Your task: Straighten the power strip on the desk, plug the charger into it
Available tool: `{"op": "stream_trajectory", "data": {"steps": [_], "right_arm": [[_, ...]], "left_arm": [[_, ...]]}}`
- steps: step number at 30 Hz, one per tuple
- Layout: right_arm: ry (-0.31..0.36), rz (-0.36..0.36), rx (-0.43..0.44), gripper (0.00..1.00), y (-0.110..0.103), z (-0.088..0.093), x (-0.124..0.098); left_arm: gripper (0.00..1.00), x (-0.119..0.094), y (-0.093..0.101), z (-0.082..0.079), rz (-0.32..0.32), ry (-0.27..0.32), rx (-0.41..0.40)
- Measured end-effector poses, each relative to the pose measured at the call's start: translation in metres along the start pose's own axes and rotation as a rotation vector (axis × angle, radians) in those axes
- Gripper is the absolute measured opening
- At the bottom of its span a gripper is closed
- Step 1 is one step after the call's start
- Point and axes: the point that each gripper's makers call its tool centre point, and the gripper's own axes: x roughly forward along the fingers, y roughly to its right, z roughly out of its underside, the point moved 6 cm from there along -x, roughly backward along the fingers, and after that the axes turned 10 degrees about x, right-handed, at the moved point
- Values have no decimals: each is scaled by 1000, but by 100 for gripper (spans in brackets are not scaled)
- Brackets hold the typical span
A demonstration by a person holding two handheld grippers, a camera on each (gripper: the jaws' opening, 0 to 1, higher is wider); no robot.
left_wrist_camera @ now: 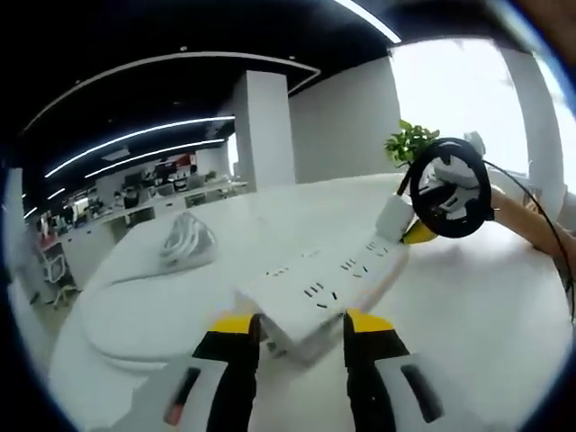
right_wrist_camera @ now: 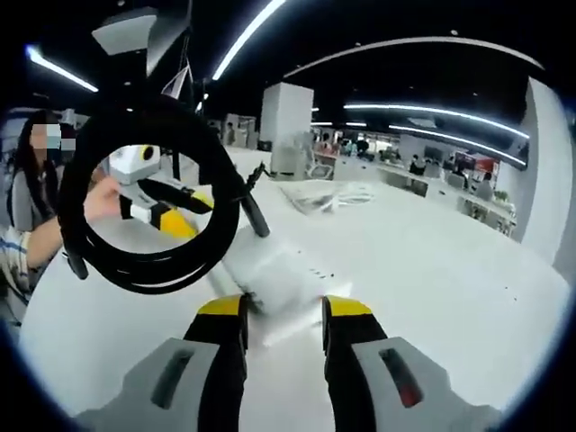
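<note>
White power strip point(left_wrist_camera: 328, 279) lying on the white worktop point(left_wrist_camera: 468, 315), its near end between the yellow-tipped jaws of the left hand-held gripper point(left_wrist_camera: 301, 322), which close on that end. In the right gripper view, the strip's other end point(right_wrist_camera: 274, 274) sits between the spread jaws of the right hand-held gripper point(right_wrist_camera: 282, 308); whether they touch it cannot be told. A coil of black cable point(right_wrist_camera: 148, 202) hangs in front. A bundle of white cable point(left_wrist_camera: 184, 238) lies farther back; a potted plant point(left_wrist_camera: 411, 141) stands beyond.
</note>
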Motion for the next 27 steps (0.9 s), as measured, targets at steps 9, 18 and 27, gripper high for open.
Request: {"op": "stream_trajectory", "data": {"steps": [9, 18, 27], "right_arm": [[7, -50, 62, 32, 1, 4, -3], [-15, -49, 76, 35, -2, 8, 1], [-21, -60, 87, 42, -5, 9, 2]], "left_arm": [[38, 0, 2, 2, -5, -8, 7], [38, 1, 2, 2, -11, -7, 6], [38, 1, 2, 2, -17, -5, 12]]}}
